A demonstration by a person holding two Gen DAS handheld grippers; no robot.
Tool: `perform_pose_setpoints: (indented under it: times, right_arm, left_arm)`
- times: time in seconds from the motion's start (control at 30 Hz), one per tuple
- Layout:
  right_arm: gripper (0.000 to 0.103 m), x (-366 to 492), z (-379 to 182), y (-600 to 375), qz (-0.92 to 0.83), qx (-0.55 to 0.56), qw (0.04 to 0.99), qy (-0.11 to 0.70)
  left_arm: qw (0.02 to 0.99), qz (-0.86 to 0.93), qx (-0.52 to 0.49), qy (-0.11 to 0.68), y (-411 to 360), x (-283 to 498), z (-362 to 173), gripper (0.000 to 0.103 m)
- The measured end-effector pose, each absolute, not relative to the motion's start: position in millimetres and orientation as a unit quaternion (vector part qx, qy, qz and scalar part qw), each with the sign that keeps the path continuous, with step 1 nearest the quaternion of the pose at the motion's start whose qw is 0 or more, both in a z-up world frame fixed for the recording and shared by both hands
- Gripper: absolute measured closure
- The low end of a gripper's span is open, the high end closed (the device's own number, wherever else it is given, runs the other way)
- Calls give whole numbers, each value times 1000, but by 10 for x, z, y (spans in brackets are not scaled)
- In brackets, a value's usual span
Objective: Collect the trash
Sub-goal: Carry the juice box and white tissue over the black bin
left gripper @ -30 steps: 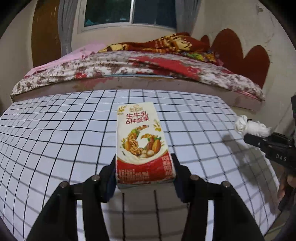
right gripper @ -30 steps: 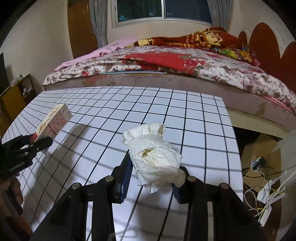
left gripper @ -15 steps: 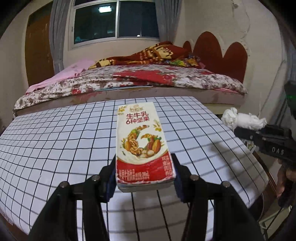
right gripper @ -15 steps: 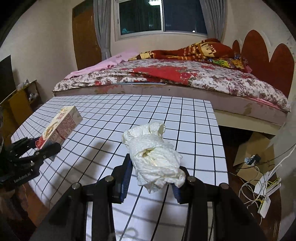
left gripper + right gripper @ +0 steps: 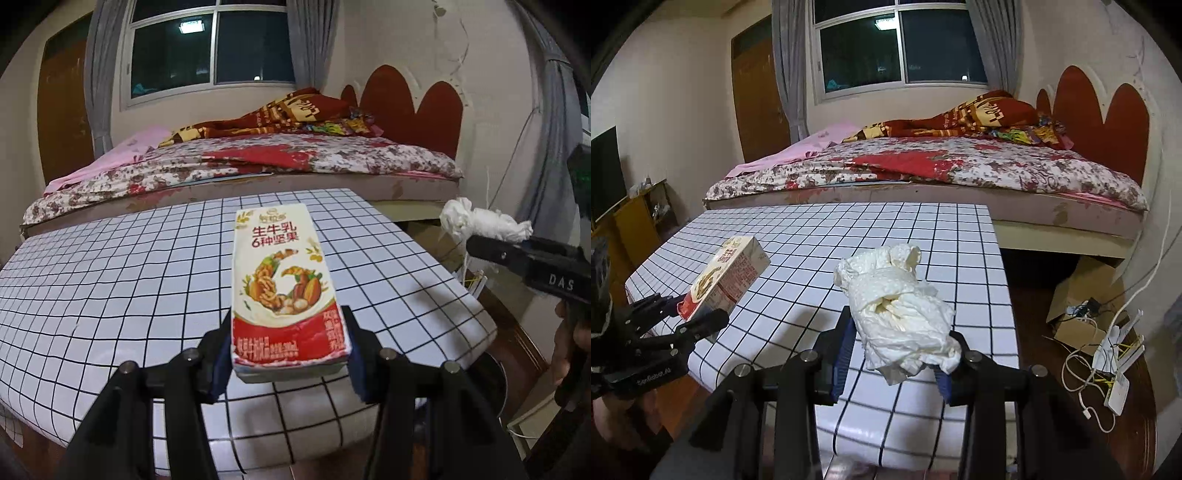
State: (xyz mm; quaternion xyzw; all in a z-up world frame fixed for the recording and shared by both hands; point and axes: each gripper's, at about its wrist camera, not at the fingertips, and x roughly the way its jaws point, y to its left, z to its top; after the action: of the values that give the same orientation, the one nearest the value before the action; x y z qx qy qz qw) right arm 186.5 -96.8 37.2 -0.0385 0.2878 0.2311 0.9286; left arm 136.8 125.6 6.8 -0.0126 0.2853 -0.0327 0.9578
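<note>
- Nearest, at 6 o'clock in the left wrist view, the left gripper (image 5: 290, 354) is clenched on the milk carton (image 5: 286, 288), pads against its long sides at the base end.
- In the right wrist view the right gripper (image 5: 897, 354) is clamped on the crumpled tissue wad (image 5: 899, 314), also at 6 o'clock.
- Changed since a second ago: both grippers have risen and drawn back. The checkered table (image 5: 110, 280) sat close under them then; now its near edge and right corner show, with floor beyond.
- Both pieces of trash hang clear of the table, so I judge pickup finished and carrying begun.
- No bin is in view.
- Farther, at 12 o'clock, the bed (image 5: 923, 166) and window (image 5: 905, 44) fill more of both views than earlier.
</note>
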Motion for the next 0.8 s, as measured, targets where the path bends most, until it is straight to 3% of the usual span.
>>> perform_pose_setpoints:
  times: [0.8]
  right_arm:
    - [63, 1249, 121, -1982, 167, 10, 946, 277]
  left_arm:
    - [952, -83, 11, 293, 538, 979, -29, 51]
